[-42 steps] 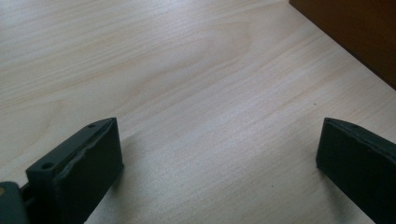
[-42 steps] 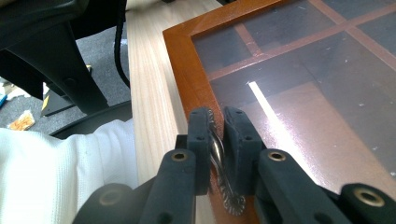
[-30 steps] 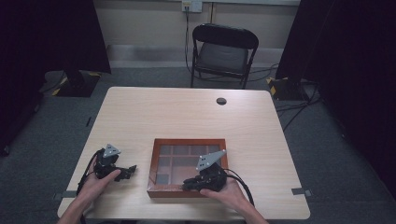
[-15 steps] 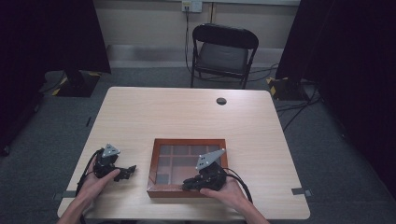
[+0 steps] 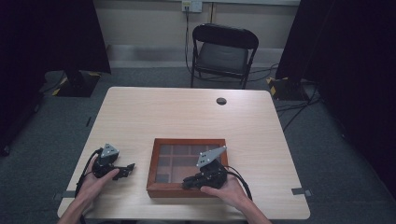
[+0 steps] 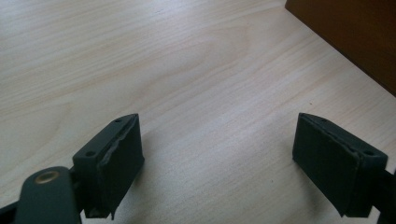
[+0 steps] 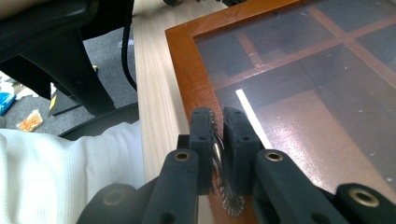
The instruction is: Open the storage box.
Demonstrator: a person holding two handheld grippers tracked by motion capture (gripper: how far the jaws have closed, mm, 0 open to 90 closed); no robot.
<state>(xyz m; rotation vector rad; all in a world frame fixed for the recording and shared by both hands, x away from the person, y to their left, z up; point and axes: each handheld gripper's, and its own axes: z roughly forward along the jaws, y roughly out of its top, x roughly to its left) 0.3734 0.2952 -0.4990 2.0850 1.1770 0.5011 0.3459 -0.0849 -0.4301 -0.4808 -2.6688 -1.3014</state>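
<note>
A: Right gripper (image 7: 215, 135) status since a second ago?
B: No change. Jaws pinched on what looks like a small metal latch (image 7: 224, 186) at the wooden box (image 5: 187, 166)'s near edge. Lid not lifted.
A: Left gripper (image 6: 219, 154)?
B: Wide open, empty, on table (image 5: 187, 112).

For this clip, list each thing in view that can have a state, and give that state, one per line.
Wooden box: on the table, glass lid down, closed.
Metal tab: at the box's near edge, pinched between the right gripper's jaws.
Right gripper: shut on the metal tab.
Left gripper: open, nothing between its jaws, low over the bare table left of the box.
Folding chair: unfolded, unoccupied, beyond the table.
</note>
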